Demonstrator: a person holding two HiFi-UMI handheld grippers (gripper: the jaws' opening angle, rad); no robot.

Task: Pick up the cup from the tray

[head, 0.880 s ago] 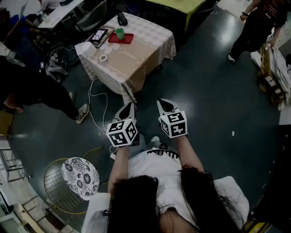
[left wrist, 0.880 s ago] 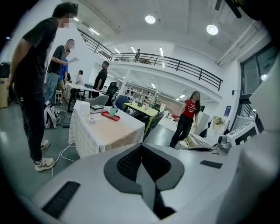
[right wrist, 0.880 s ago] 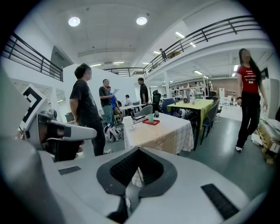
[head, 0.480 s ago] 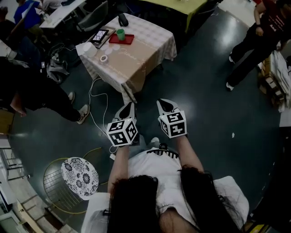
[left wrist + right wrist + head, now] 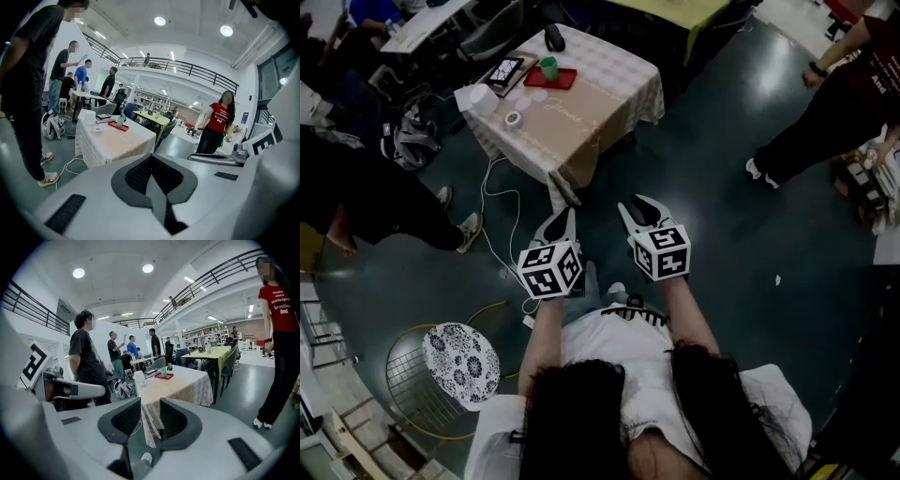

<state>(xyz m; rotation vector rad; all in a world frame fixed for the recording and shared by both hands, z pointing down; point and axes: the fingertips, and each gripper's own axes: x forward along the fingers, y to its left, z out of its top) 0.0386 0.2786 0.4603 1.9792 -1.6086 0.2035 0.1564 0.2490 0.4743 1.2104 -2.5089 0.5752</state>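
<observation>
one cup (image 5: 547,68); red shirt (image 5: 219,119), print unreadable

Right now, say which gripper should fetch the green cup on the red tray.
Probably right: the right gripper has its jaws apart, the cup roughly above their gap. The left gripper is shut. Both are far off.

A counter (image 5: 598,92) draped in a checked cloth stands on the dark floor (image 5: 722,234). On it lie a tablet (image 5: 504,72), a small roll of tape (image 5: 514,119), a white box (image 5: 482,99) at the corner and a black object (image 5: 553,38) at the far edge. A white cable (image 5: 491,201) trails from the counter across the floor. Near the left corner stands a wire stool with a flower-patterned seat (image 5: 461,365). A person in a red shirt (image 5: 839,94) stands to the right, well apart from the counter, and a person in black (image 5: 370,197) to the left.
</observation>
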